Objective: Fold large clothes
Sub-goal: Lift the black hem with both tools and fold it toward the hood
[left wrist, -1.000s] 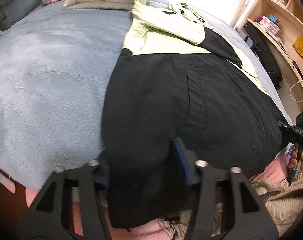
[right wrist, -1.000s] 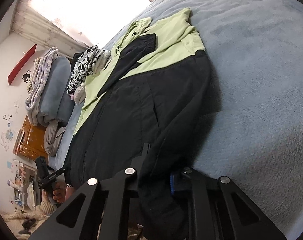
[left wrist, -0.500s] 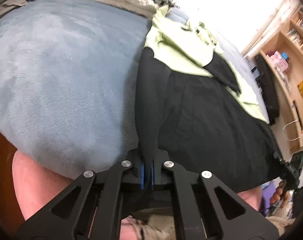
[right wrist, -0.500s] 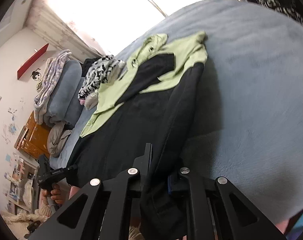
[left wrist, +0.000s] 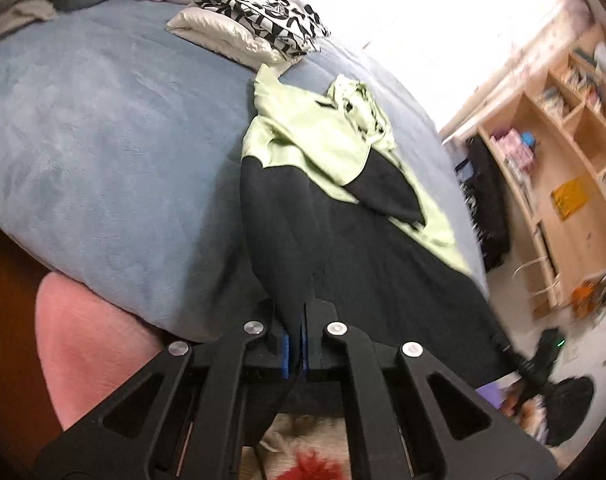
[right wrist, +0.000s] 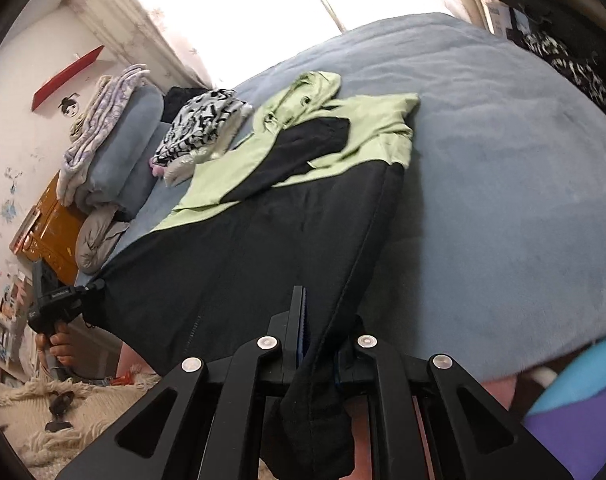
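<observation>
Both hem corners pinched and up off the bed!

Left tongs [left wrist: 296,350] are clenched on the jacket [left wrist: 383,280] at its hem corner, lower centre of the left wrist view; right tongs [right wrist: 318,346] grip the other corner, bunched fabric hanging below. The green top half lies across the blue bed [left wrist: 103,140]. The risk: slick cloth could slide out of either pinch, or uneven pulling could skew the fold. Pillows [left wrist: 259,20] sit upper centre, wooden shelves [left wrist: 563,152] right, a shaggy rug [right wrist: 43,400] lower left.
</observation>
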Demonstrator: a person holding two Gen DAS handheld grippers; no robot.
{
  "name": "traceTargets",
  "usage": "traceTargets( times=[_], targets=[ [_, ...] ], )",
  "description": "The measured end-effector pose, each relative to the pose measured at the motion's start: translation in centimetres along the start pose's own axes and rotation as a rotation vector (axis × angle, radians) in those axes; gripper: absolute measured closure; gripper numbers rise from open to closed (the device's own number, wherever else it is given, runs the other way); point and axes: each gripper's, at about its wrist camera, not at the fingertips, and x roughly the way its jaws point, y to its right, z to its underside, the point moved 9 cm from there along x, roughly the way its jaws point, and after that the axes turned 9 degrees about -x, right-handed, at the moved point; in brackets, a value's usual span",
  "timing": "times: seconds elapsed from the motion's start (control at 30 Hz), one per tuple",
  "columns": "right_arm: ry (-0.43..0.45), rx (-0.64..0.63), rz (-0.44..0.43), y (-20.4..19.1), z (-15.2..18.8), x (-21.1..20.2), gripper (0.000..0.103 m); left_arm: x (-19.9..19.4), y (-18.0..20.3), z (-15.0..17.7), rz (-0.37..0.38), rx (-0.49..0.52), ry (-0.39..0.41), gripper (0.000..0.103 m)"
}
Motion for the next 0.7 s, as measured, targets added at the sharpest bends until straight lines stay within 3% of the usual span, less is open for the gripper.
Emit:
traceTargets(
  times=[0.13, 0.37, 0.7],
  targets=[
    [0.009, 0.124, -0.023, 2.7, -0.4, 1.1, 0.094, 0.6, -1.0, -1.1, 0.019, -0.084, 0.007, 0.102],
    [0.041, 0.394, -0.100, 8.7, -3.5, 4.9, 0.094, 4.2, -2.5, -6.3, 0.047, -0.238, 0.031, 0.103],
    [0.084, 0.517, -0.108, 11.2, -17.7, 14.0, 0.094, 15.2, 2.2, -18.4, 0.066, -0.308, 0.032, 0.103]
  ],
)
